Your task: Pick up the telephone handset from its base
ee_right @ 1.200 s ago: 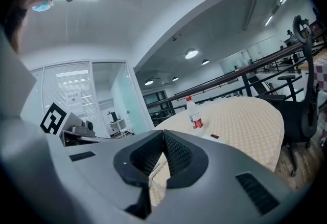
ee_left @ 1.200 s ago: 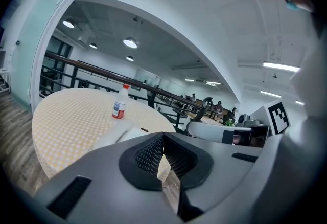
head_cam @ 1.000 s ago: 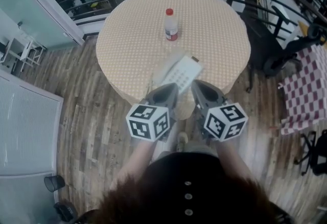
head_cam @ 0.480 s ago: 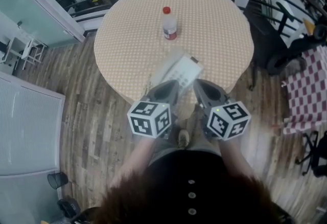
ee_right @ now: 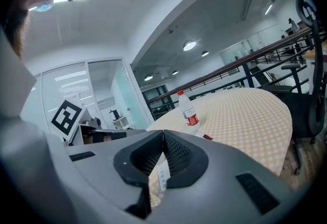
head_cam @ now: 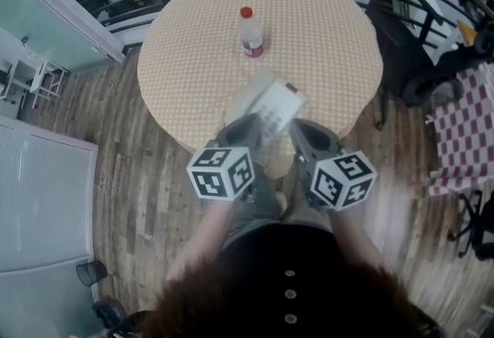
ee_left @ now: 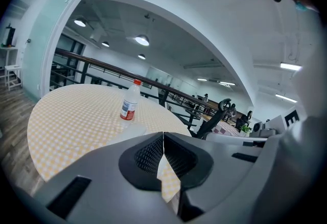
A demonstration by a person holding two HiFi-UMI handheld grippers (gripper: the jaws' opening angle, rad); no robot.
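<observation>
While the left gripper (head_cam: 247,126) and right gripper (head_cam: 298,128) are both squeezed tight and empty, the handset (head_cam: 248,99) lies on its phone (head_cam: 279,109), at 12 o'clock from the left one, long side pointing to 1 o'clock.

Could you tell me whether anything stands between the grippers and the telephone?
Nothing visible does. The telephone lies by the near edge of the table, just ahead of the left gripper and right gripper, both shut; the bottle stands beyond it.
</observation>
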